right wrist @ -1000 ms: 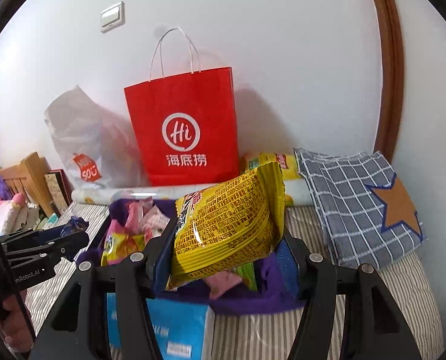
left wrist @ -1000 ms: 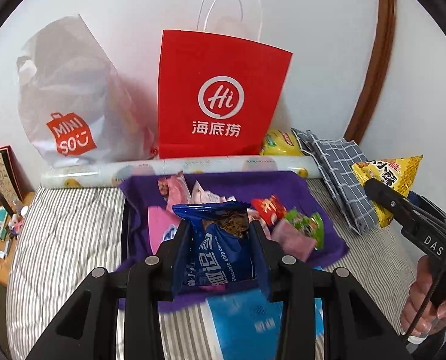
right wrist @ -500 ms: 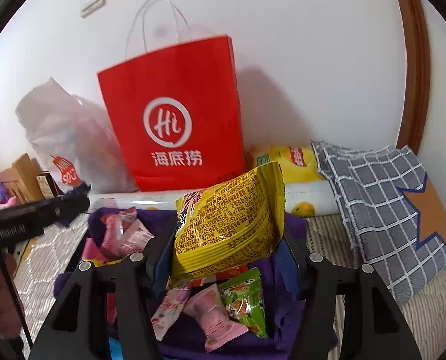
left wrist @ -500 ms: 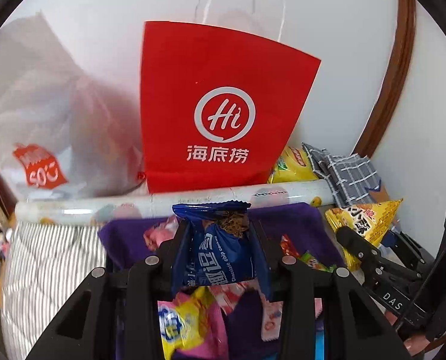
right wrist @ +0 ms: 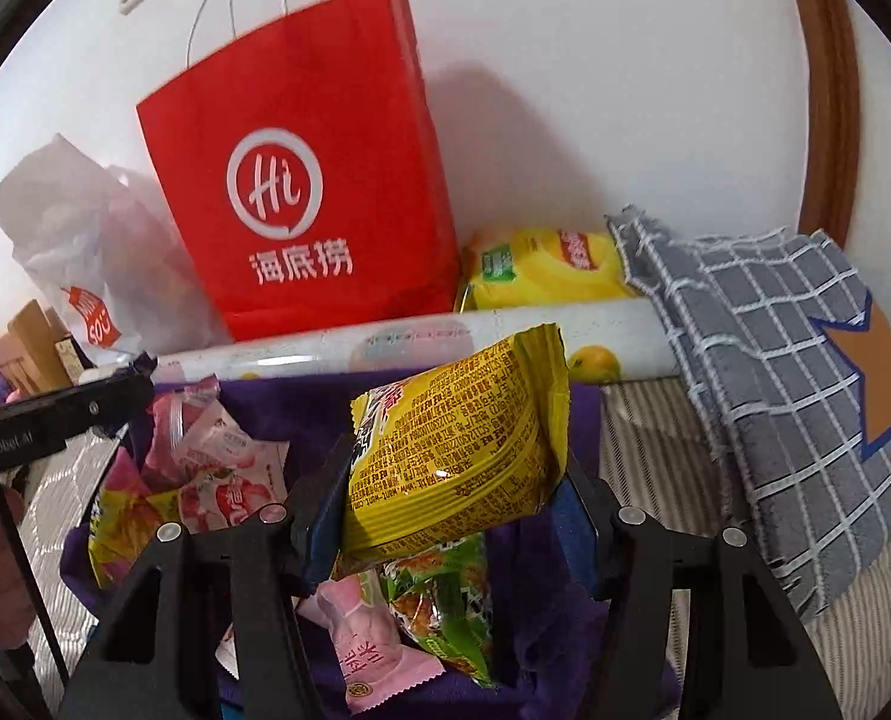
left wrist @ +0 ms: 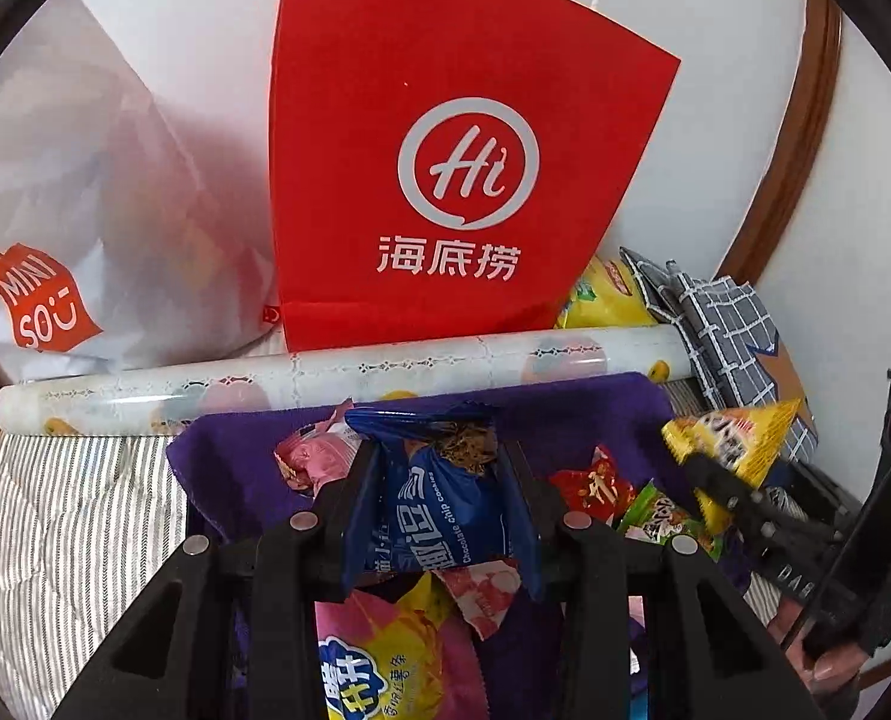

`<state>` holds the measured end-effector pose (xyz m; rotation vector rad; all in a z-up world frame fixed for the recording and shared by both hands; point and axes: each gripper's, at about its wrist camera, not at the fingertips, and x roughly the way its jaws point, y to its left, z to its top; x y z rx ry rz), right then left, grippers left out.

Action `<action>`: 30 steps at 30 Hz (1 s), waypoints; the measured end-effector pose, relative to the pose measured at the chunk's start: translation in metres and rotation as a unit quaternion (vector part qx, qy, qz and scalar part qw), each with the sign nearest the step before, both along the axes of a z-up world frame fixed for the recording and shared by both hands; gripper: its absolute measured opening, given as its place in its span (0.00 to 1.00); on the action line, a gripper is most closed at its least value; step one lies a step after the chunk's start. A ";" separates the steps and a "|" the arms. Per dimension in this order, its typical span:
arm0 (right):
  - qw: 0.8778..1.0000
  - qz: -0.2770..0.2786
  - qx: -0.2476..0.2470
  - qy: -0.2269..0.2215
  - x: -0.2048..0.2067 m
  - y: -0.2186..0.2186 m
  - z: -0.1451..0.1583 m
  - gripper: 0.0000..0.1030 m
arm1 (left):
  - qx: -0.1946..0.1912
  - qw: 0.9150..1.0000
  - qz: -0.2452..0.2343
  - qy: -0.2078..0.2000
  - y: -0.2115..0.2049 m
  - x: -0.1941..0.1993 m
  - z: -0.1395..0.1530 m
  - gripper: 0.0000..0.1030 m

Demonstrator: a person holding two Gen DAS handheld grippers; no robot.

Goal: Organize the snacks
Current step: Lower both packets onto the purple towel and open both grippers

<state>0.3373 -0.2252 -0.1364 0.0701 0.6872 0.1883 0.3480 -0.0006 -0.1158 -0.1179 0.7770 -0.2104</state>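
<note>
Holding a snack in each gripper, we have both raised above the purple cloth [left wrist: 247, 462] where the loose snacks lie. Our left gripper [left wrist: 439, 480] is clamped on the blue cookie packet [left wrist: 439, 510], pinched upright between both fingers, its crimped top poking up past the tips. Our right gripper [right wrist: 451, 474] is closed on the yellow snack bag [right wrist: 469, 450], squeezed across its middle and tilted, top corner pointing up-right. Below the left gripper sit a pink-and-yellow packet [left wrist: 379, 660] and pink sweets [left wrist: 313, 456]; below the right one, a green packet [right wrist: 445, 606] and a pink wrapper [right wrist: 367, 648]. The cloth lies on a striped bed cover [left wrist: 67, 528], with a patterned roll [left wrist: 325, 372] along its far edge. Behind the roll a red paper bag [left wrist: 445, 180] stands against the white wall, a white plastic bag [left wrist: 85, 210] just beside it, a yellow pack [right wrist: 541, 264] and a grey checked cushion [right wrist: 775, 360] on the other side. The blue packet reads "Chocolate chip cookies" and looks crumpled; the yellow bag is puffy, glossy, with dense red print.
</note>
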 end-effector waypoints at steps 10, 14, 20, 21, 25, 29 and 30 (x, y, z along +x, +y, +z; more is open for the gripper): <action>0.999 0.032 -0.022 0.018 0.001 0.019 -0.015 0.60 | -0.014 1.000 -0.012 0.021 -0.002 0.003 -0.005 0.36; 0.999 0.039 -0.020 0.010 -0.003 0.022 -0.016 0.61 | -0.008 0.999 -0.014 0.030 -0.006 0.005 -0.009 0.36; 0.999 0.050 -0.012 0.003 -0.010 0.023 -0.013 0.66 | -0.004 0.999 -0.019 0.044 -0.009 0.008 -0.016 0.36; 0.999 0.050 -0.010 0.000 -0.010 0.023 -0.012 0.66 | -0.004 0.999 -0.020 0.047 -0.011 0.009 -0.017 0.36; 0.999 0.047 -0.007 -0.001 -0.012 0.020 -0.010 0.66 | 0.000 0.998 -0.026 0.058 -0.015 0.010 -0.023 0.36; 0.999 0.040 -0.009 -0.008 -0.013 0.019 -0.008 0.66 | 0.007 0.997 -0.033 0.064 -0.021 0.010 -0.028 0.36; 0.999 0.039 -0.009 -0.009 -0.013 0.019 -0.008 0.66 | 0.008 0.997 -0.035 0.064 -0.022 0.010 -0.028 0.37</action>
